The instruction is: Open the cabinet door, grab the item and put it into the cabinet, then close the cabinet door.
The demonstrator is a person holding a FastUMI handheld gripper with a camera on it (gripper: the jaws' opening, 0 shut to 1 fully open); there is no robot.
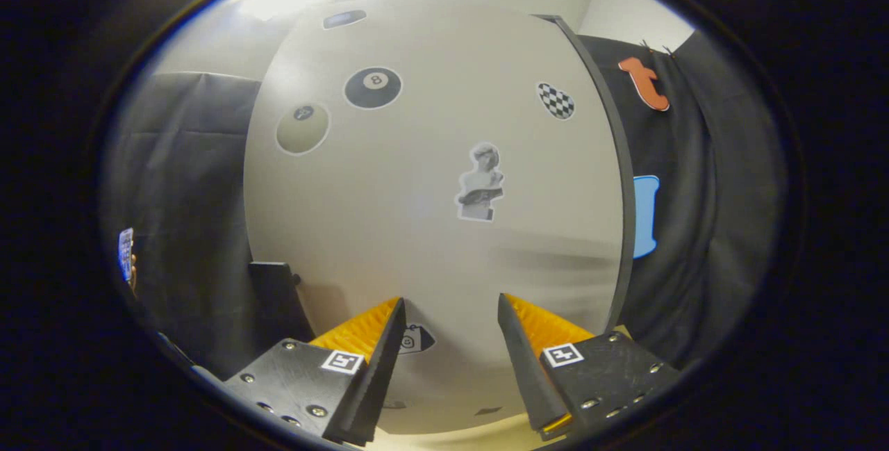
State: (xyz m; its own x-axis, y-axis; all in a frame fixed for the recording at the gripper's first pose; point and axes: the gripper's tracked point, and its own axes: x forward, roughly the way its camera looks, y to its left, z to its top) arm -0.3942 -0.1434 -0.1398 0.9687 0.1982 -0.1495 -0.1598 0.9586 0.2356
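Facing the cabinet door (430, 228) close up, gripper (450, 312) fingers spread apart, nothing between them, tips just short of the pale panel; contact cannot be told. Door carries stickers: eight-ball sticker (373, 87) up high, plain ball sticker (303, 129) beside it, checkered sticker (555, 101), bust sticker (480, 182) mid-door. Dark door edge (623, 180) on its right. Black cloth wall (187, 180) hangs on both sides of the door.

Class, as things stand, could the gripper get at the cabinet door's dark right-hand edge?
Probably yes. The gripper is open and holds nothing, facing the cabinet door. The dark edge lies beyond the right finger, with nothing visible between.
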